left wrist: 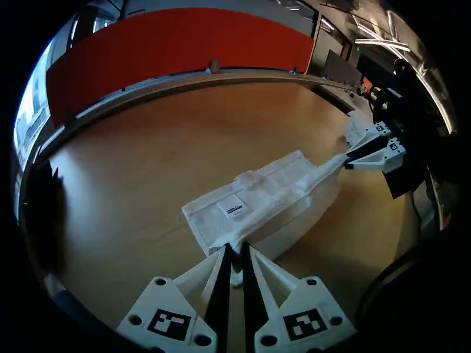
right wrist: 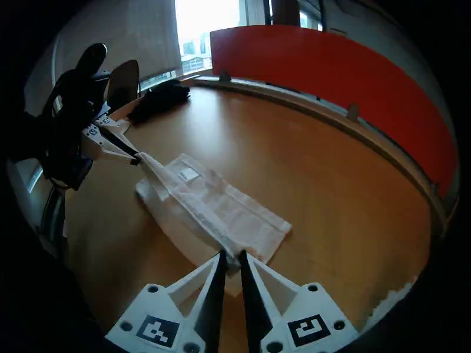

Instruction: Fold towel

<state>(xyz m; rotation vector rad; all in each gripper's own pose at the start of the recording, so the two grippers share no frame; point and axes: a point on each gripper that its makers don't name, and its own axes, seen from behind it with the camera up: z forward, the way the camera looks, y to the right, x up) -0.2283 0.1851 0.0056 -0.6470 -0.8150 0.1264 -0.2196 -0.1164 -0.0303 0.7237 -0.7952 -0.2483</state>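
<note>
Fingers on the left gripper and right gripper are both pinching opposite ends of the white towel, stretching its edge above the wooden table.

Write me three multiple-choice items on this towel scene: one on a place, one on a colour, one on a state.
1. The white cloth towel lies on:
A) the light brown wooden tabletop
B) a chair seat
C) a carpeted floor

2. The long partition panel behind the table is:
A) blue
B) red
C) green

3. The left gripper is:
A) open above the towel
B) holding a cup
C) shut on the towel's edge

Key:
1 A, the towel's lower layer rests on the wood.
2 B, the panel shows plain red in both views.
3 C, both fingers pinch cloth between them.
</note>
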